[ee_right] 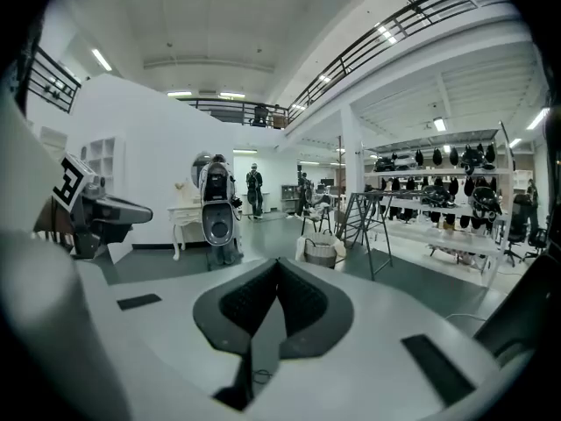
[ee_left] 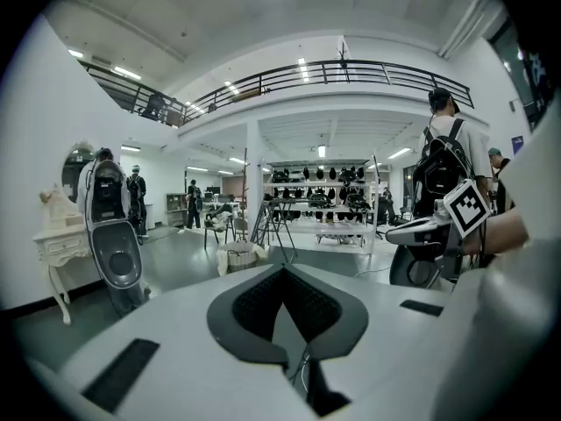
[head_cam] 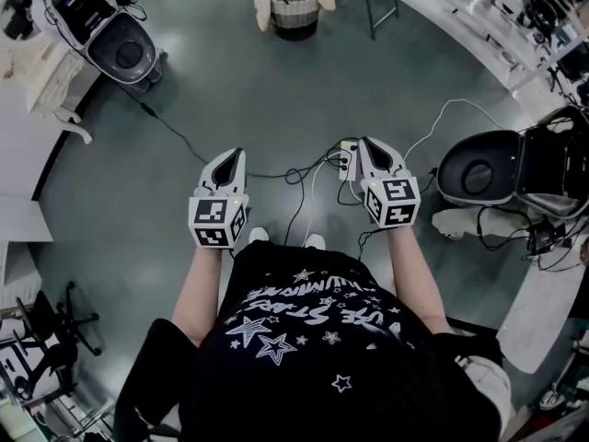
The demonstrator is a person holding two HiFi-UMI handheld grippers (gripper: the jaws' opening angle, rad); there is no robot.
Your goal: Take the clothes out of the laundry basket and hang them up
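Wicker laundry basket (head_cam: 293, 12) top centre, well apart: approach step. Left gripper (head_cam: 236, 155), right gripper (head_cam: 366, 144) pressed together, empty. Next: close in, spread jaws.

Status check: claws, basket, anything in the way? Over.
Left claw shut, empty. Right claw shut, empty. Laundry basket ahead, clothes draped over it. Cables on floor between.
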